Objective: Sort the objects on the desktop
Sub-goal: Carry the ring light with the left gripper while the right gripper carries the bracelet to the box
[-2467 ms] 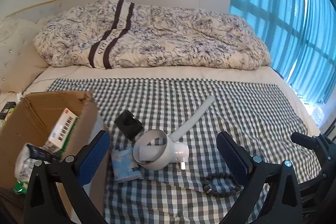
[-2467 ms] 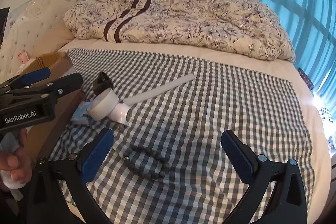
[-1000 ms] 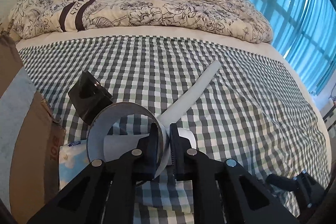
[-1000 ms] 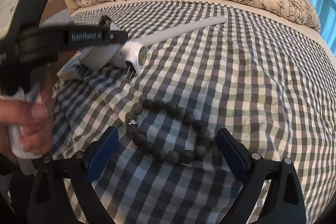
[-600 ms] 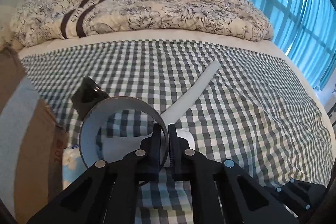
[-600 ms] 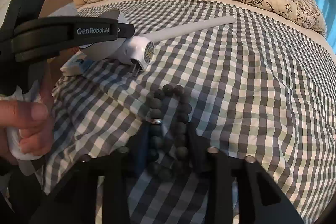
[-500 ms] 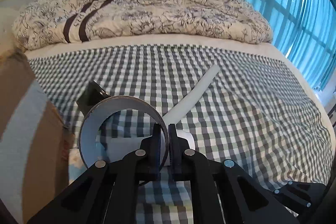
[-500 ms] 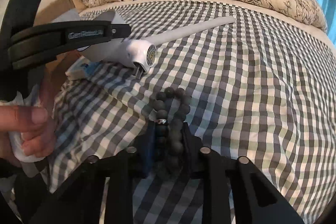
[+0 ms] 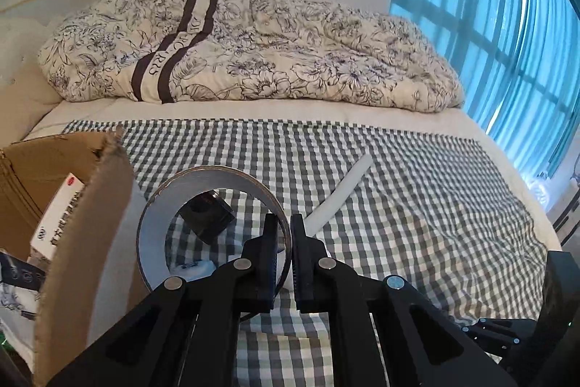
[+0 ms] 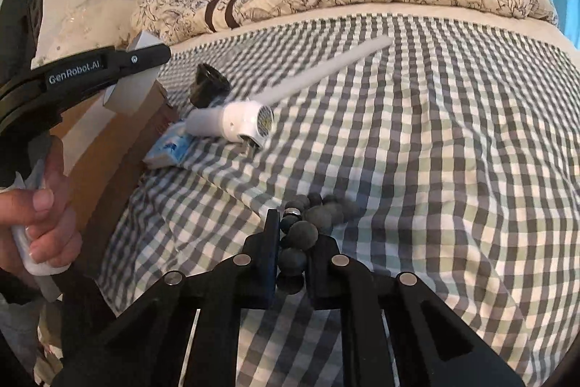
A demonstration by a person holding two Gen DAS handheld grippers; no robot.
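Left wrist shows left tool [image 9: 284,234] pinching tape roll [image 9: 152,234]; right tool [image 10: 293,242] pinches bead bracelet [image 10: 311,220].

Left gripper [image 9: 284,231]: fingers are pinching the wall of the tape roll [image 9: 203,223].
Tape roll: hanging lifted, left of the fingers.
Black box [image 9: 206,216]: showing through the roll's hole.
White rod [image 9: 340,198]: lying beyond the right finger.
Carton [image 9: 76,205]: standing open, far left.

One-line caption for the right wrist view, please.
Right gripper clamps a dark bead bracelet above the checked cloth; left gripper carries tape toward the cardboard box.
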